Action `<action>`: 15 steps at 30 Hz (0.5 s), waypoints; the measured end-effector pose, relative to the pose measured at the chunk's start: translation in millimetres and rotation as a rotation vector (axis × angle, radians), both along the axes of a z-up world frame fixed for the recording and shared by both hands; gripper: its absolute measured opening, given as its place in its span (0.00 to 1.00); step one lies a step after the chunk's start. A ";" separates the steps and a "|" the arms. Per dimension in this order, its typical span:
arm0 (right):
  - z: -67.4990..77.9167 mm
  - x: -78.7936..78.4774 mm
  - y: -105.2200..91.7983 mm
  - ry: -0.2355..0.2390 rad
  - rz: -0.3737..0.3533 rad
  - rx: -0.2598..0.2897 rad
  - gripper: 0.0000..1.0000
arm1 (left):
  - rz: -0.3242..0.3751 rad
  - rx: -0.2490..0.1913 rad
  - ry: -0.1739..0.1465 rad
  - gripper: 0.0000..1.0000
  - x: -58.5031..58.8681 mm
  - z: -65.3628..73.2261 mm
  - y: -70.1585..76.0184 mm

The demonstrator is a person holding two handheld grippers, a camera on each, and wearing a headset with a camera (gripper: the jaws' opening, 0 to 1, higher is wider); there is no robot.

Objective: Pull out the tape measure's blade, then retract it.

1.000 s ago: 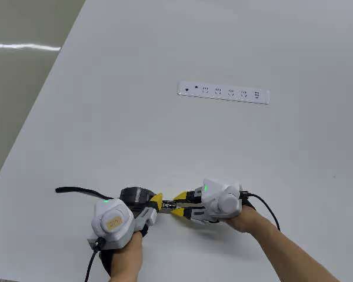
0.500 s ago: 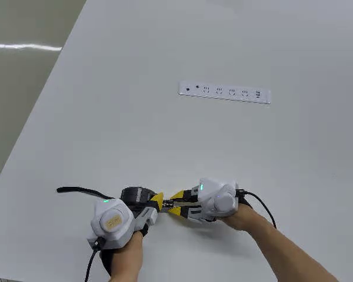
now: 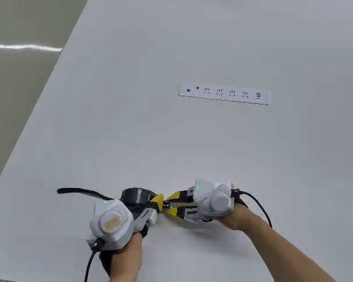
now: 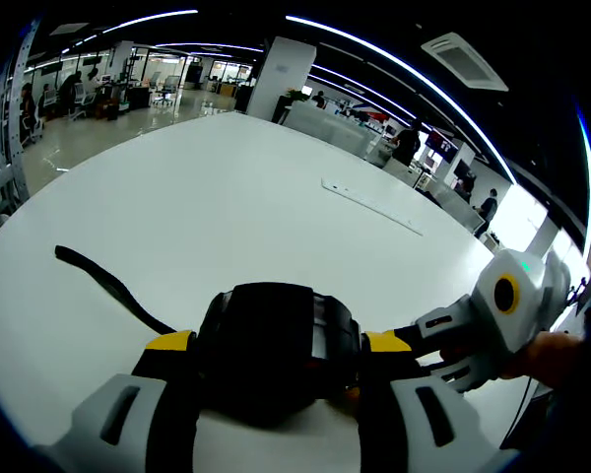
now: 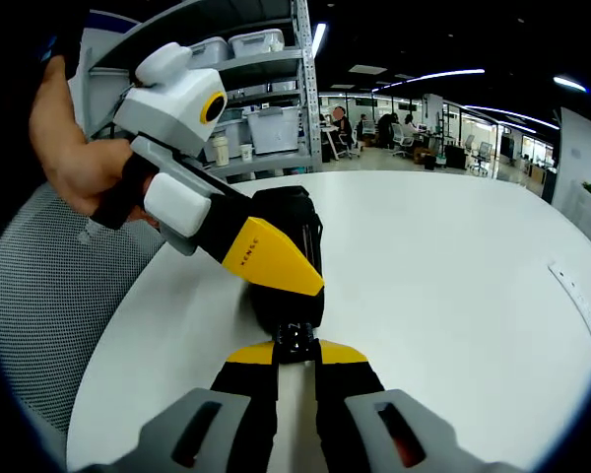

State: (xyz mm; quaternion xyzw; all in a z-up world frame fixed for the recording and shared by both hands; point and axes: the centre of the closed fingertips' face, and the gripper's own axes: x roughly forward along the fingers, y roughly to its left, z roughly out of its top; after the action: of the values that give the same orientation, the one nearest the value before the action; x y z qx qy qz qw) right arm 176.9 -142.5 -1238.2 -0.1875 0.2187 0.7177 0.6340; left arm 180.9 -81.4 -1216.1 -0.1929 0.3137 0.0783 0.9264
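A black tape measure (image 3: pixel 135 196) lies near the table's front edge, its black wrist strap (image 3: pixel 77 191) trailing to the left. My left gripper (image 3: pixel 153 207) is shut on the tape measure's case (image 4: pixel 276 340), with a yellow-tipped jaw on each side. From the right, my right gripper (image 3: pixel 168 208) faces it, shut on the blade's end hook (image 5: pixel 295 338) right at the case's mouth (image 5: pixel 289 296). Almost no blade shows between hook and case. The left gripper (image 5: pixel 207 187) shows across the case in the right gripper view.
A white power strip (image 3: pixel 225 93) lies further back on the white table (image 3: pixel 135 117). The table's left edge (image 3: pixel 38 117) drops to the floor. Shelving with bins (image 5: pixel 246 108) stands behind the person.
My right gripper has moved left toward the tape measure, and the gap with exposed blade between the two grippers has shrunk. The left gripper and case stay where they were.
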 end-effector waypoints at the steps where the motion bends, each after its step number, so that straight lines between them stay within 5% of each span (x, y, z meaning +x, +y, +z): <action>1: -0.1 -0.2 0.8 0.000 0.000 0.000 0.12 | 0.000 0.000 0.000 0.62 -0.1 0.2 -0.1; 15: -1.0 -3.6 8.6 0.012 0.013 -0.010 0.12 | -0.013 0.006 -0.003 0.62 -0.1 0.0 -0.6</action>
State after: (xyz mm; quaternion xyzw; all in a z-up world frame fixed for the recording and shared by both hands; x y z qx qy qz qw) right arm 173.2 -133.9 -1239.2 -0.1879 0.2247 0.7217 0.6272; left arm 180.8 -82.0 -1216.1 -0.1883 0.3133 0.0727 0.9280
